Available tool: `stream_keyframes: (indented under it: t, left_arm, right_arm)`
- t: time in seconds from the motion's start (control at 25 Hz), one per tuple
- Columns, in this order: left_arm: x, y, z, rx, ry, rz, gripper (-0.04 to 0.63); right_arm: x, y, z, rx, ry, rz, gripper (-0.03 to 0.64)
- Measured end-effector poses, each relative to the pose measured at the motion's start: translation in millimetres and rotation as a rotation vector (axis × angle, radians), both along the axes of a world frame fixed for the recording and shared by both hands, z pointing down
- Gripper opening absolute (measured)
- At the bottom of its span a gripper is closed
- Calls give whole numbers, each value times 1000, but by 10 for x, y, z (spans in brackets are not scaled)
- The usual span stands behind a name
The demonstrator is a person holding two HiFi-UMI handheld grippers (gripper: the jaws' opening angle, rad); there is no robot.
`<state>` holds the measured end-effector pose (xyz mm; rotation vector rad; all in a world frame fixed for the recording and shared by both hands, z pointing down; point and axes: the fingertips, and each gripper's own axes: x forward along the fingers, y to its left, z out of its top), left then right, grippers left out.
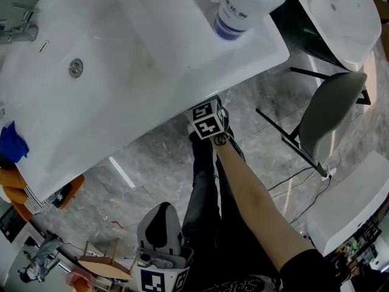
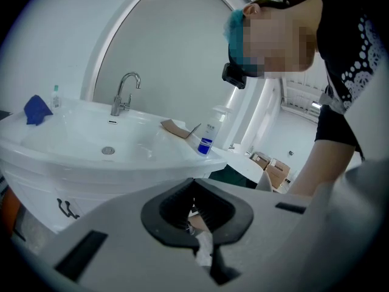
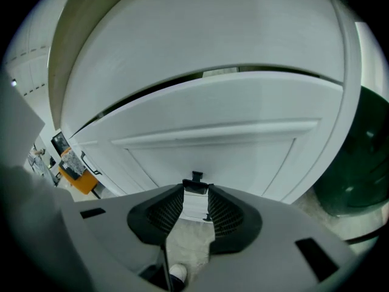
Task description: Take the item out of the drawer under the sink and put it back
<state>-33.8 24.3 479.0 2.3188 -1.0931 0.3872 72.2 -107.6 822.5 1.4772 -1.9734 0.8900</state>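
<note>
The white sink (image 1: 121, 53) fills the upper left of the head view, and the cabinet below it is hidden there. My right gripper's marker cube (image 1: 206, 120) sits at the sink's front edge, with its jaws out of sight underneath. In the right gripper view the right gripper (image 3: 196, 190) is open in front of the closed white drawer front (image 3: 206, 145). The small black handle (image 3: 196, 177) lies at the gap between its tips. My left gripper (image 2: 194, 184) hangs back low near the person's legs (image 1: 160, 210), its pads meeting, with nothing in it. No item from the drawer shows.
A blue-labelled bottle (image 1: 240, 5) stands on the sink's right corner, a faucet (image 1: 18, 29) and a blue cloth (image 1: 12, 142) at its left. A grey chair (image 1: 334, 114) stands to the right. A dark green bin (image 3: 358, 163) sits right of the cabinet, an orange object (image 3: 82, 178) to its left.
</note>
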Motion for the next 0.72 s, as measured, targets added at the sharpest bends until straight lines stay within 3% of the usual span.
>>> stream_keyframes:
  t: [0.4, 0.64, 0.72]
  left_arm:
    - [52, -14, 107, -13, -14, 2, 5]
    - [101, 8, 151, -25, 47, -7, 5]
    - [106, -8, 140, -23, 56, -7, 5]
  right_arm:
    - [-13, -9, 33, 5, -59, 23, 115]
    - [-16, -18, 35, -16, -94, -5, 118]
    - [-69, -63, 4, -26, -107, -9, 188]
